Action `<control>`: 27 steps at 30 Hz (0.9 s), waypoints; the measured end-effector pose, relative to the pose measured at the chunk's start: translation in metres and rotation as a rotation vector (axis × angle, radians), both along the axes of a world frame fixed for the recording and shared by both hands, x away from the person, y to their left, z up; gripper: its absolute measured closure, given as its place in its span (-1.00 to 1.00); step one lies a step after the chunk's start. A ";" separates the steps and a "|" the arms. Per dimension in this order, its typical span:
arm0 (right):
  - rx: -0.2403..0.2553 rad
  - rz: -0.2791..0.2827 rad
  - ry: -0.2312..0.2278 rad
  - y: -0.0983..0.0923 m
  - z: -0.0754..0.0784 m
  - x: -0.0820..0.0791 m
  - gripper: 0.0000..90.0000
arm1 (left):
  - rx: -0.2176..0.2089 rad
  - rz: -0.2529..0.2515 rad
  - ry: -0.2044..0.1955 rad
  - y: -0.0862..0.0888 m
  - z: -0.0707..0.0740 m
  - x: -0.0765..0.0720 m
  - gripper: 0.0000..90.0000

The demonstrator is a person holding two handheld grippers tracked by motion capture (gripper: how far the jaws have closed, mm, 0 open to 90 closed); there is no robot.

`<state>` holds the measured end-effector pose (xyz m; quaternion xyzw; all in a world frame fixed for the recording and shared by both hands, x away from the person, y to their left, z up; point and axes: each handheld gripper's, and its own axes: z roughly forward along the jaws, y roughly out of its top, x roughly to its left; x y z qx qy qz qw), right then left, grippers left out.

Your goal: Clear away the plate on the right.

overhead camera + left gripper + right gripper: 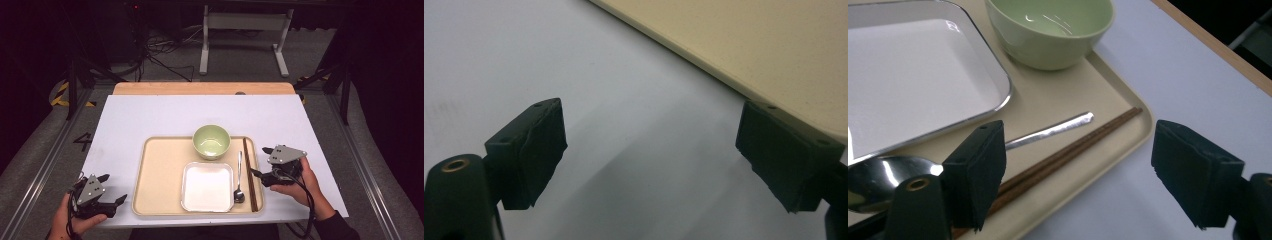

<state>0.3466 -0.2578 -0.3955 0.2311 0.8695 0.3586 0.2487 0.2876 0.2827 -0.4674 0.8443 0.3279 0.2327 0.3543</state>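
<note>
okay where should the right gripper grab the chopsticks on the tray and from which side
Grip the chopsticks near their middle, coming from above with jaws across their length. They lie flat, side by side, along the tray rim beside the spoon, so a side approach looks blocked. The right gripper is open beside them.

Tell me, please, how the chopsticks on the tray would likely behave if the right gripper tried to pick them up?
The chopsticks look thin, stiff and probably light. Lying flat along the tray edge, they leave little to grip. Two separate smooth sticks may slip or roll apart between the pads.
</note>
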 end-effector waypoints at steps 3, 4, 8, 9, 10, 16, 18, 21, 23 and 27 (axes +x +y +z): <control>-0.002 -0.017 -0.004 -0.009 -0.002 0.000 -0.52 | -0.004 -0.004 -0.002 -0.001 0.000 0.001 -0.69; 0.003 -0.025 -0.002 -0.013 -0.004 0.000 -0.52 | -0.007 -0.002 -0.005 -0.001 0.000 0.001 -0.69; 0.009 -0.059 -0.005 -0.025 -0.008 0.000 -0.55 | -0.007 -0.008 -0.006 0.000 0.001 0.003 -0.69; 0.007 -0.070 -0.010 -0.029 -0.009 -0.001 -0.55 | -0.007 -0.008 -0.006 0.000 0.001 0.003 -0.69; 0.012 -0.080 -0.006 -0.032 -0.011 -0.001 -0.56 | -0.010 -0.005 -0.005 -0.001 0.001 0.003 -0.69; 0.007 -0.111 -0.009 -0.046 -0.019 -0.004 -0.59 | -0.015 -0.008 -0.010 -0.001 0.002 0.004 -0.69; 0.006 -0.124 -0.012 -0.051 -0.023 -0.006 -0.60 | -0.016 -0.012 -0.012 -0.002 0.003 0.005 -0.70; 0.009 -0.138 -0.018 -0.059 -0.027 -0.010 -0.61 | -0.018 -0.017 -0.012 -0.004 0.003 0.007 -0.69; 0.021 -0.149 -0.021 -0.064 -0.030 -0.012 -0.62 | -0.018 -0.022 -0.013 -0.004 0.003 0.009 -0.70; 0.013 -0.178 -0.029 -0.075 -0.038 -0.018 -0.63 | -0.024 -0.025 -0.015 -0.006 0.004 0.011 -0.70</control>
